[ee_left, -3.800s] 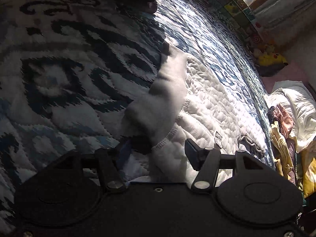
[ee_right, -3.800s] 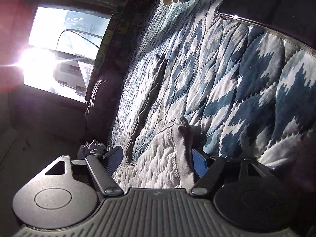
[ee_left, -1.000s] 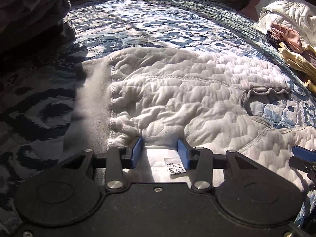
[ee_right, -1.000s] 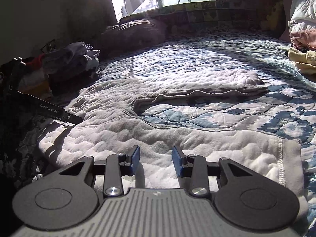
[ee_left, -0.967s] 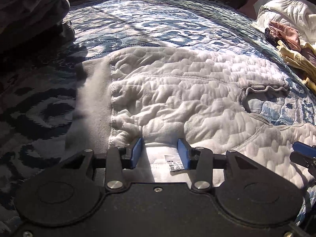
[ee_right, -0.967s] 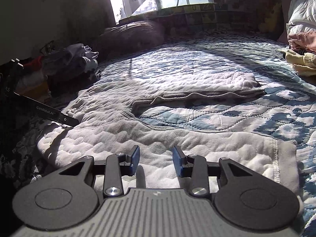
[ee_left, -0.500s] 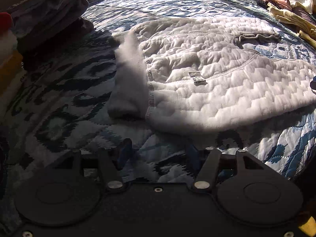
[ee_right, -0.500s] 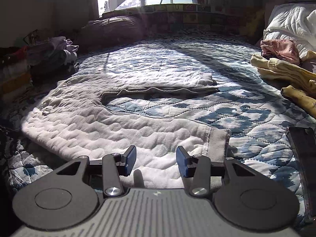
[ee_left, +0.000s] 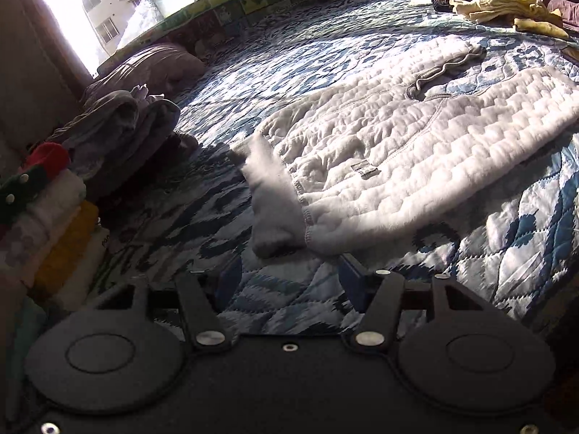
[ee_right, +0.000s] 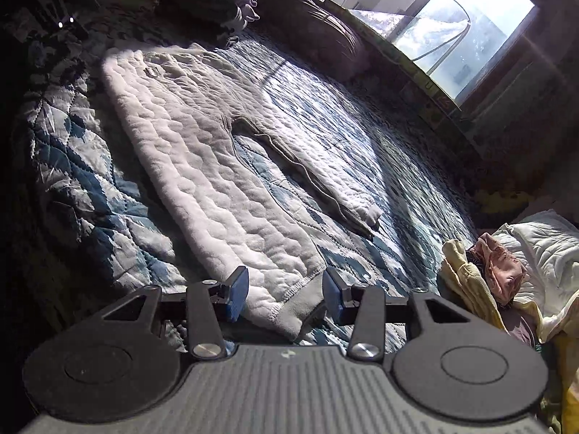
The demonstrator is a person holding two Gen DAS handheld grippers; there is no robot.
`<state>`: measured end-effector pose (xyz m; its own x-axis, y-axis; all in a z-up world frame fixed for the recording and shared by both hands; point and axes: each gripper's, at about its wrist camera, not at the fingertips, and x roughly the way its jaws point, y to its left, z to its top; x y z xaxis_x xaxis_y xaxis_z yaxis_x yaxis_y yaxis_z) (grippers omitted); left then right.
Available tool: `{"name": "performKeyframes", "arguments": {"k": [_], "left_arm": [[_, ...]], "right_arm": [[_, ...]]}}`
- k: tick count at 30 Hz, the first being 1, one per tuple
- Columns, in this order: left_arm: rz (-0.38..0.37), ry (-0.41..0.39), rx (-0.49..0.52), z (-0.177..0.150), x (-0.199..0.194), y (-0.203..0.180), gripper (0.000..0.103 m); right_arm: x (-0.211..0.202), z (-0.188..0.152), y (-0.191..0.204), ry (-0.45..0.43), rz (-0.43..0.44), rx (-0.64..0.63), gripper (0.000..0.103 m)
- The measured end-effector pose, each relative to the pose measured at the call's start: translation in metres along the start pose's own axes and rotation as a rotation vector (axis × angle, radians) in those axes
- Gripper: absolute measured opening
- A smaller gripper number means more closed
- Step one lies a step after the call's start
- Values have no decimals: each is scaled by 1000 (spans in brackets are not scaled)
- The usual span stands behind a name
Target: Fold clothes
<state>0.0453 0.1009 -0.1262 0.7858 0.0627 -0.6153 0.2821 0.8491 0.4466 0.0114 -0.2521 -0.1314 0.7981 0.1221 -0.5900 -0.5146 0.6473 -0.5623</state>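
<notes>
A pair of white quilted trousers (ee_left: 416, 144) lies spread flat on the bed (ee_left: 524, 238), inside out, with a small care tag (ee_left: 365, 170) showing near the waist. The grey waistband (ee_left: 269, 199) sits at the left end, and the two legs run off to the right with a gap between them. Your left claw (ee_left: 286, 278) hovers just short of the waistband corner, its blue pads apart and holding nothing. Your right claw (ee_right: 286, 293) is at the other end, pads apart, straddling the grey cuff (ee_right: 300, 307) of the near leg without clamping it. You look to be between laying out and the first fold. Next, I judge, you need to close each claw on its end of the near edge and carry that leg over onto the far leg (ee_right: 325, 166), keeping the edges lined up so the thick fabric does not bunch. A second ago your left claw sat over the waist fabric by the tag; it has since backed off, so bare quilt now shows between its pads. The right claw has pulled back to the cuff and rolled sideways. Folded clothes (ee_left: 54, 195) stack at the left, and unfolded garments (ee_right: 481, 271) wait at the right.
</notes>
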Motion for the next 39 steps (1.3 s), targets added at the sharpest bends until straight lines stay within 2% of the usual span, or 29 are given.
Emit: {"name": "performKeyframes", "arguments": {"k": [5, 8, 10, 12, 13, 16, 20, 22, 23, 24, 26, 27, 28, 30, 34, 39], "left_arm": [[16, -27, 145, -1, 2, -5, 58], [10, -36, 197, -2, 13, -5, 57], [0, -37, 228, -4, 21, -6, 51], [-6, -35, 265, -9, 29, -9, 50], [-9, -42, 281, -11, 32, -11, 45], [-22, -67, 327, -17, 40, -16, 42], [-29, -114, 424, -25, 45, -31, 37], [-25, -141, 444, -25, 47, -35, 34], [-22, -151, 445, -24, 48, -35, 34], [-19, -159, 444, -23, 49, -35, 35], [-35, -162, 426, -17, 49, -31, 22], [-48, -164, 400, -13, 49, -28, 12], [-58, -167, 371, -9, 48, -25, 9], [-94, -178, 256, 2, 47, -13, 8], [-113, -194, 52, 31, 53, 9, 7], [-83, -199, -122, 66, 73, 26, 5]], "right_arm": [[18, 0, 27, 59, 4, -164, 45], [33, -3, 33, 106, 10, -207, 45], [40, -6, 34, 123, 15, -220, 45], [45, -7, 34, 120, 13, -223, 45], [46, -7, 34, 118, 8, -221, 45], [49, -11, 31, 98, -24, -206, 45], [51, -17, 29, 76, -71, -168, 33], [50, -19, 27, 49, -78, -139, 23], [50, -19, 26, 36, -81, -124, 14], [49, -18, 23, 24, -81, -102, 11], [45, -16, 15, -2, -84, -52, 9], [43, -15, 11, -16, -87, -25, 9], [43, -14, 5, -25, -92, 9, 9], [41, -11, -7, -43, -103, 78, 8], [53, -1, -40, -53, -105, 219, 8], [83, 18, -77, -71, -137, 335, 8]]}}
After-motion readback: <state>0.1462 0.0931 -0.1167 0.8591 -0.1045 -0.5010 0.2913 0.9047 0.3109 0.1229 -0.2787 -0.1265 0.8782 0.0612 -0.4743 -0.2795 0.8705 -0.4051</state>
